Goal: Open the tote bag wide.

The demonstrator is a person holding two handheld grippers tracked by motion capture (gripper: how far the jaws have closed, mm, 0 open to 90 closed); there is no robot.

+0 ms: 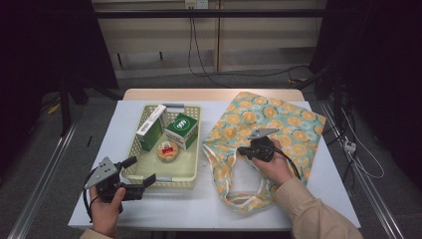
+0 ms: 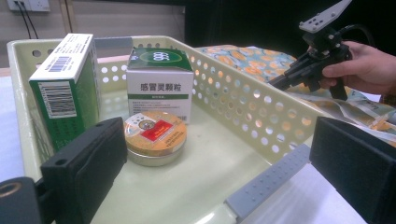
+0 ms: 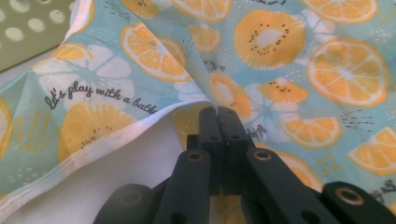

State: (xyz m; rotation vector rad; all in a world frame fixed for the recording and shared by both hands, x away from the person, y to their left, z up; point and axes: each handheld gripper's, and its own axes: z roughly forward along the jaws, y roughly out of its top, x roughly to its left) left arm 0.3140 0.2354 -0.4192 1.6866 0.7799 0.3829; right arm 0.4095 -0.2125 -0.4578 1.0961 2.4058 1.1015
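Right claw (image 3: pixel 218 112) is pinching the fruit-print bag (image 1: pixel 278 119) rim closed; left claw (image 1: pixel 141 172) is waiting open at the basket (image 1: pixel 149 177). Lift the rim gently, avoiding fabric slip.

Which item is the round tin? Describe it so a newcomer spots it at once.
Find the pale yellow perforated basket left of the fruit-print bag. Two green-and-white boxes stand inside; in front lies the tin, the only round, flat item, gold with a red label.

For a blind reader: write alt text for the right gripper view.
The right gripper is shut on the white-trimmed edge of a fruit-print cloth bag, pinching the fabric. A corner of the basket shows top left.
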